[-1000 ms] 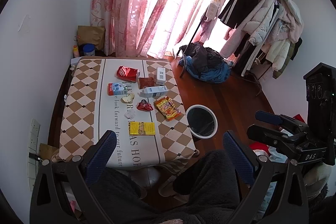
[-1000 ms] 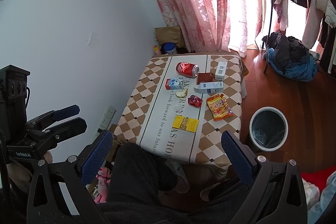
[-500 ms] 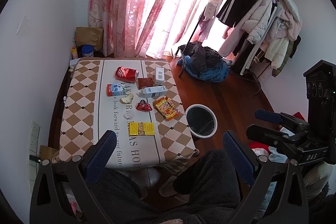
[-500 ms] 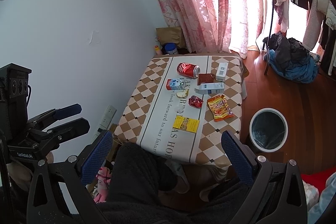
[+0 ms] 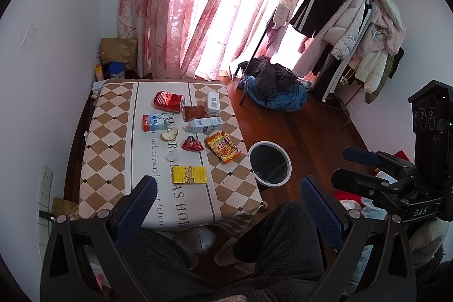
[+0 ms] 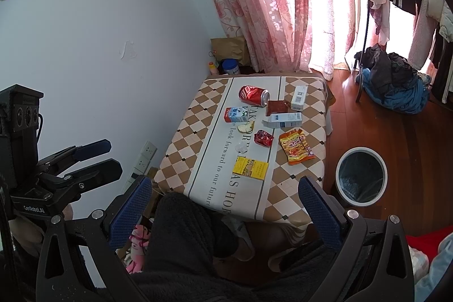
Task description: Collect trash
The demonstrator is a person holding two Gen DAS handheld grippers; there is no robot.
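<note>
Checkered brown-and-cream cloth-covered worktop [image 5: 107, 137] is carrying all the trash; nothing binned yet. Left hand-held gripper [image 5: 226, 205] and right hand-held gripper [image 6: 223, 205] are both hanging well above it, fingers spread wide, gripping nothing. Flat yellow cardboard packet [image 5: 189, 175] is lying nearest, close to the front edge, well apart from the white round bin with dark liner [image 5: 270, 166] standing on the floor beside the worktop. Packet is looking light, stiff and low-profile, likely sliding on cloth; pinching across its short edges seems best. Dented red drink can [image 5: 169, 101] is lying on its side at the far end, probably rolling.
</note>
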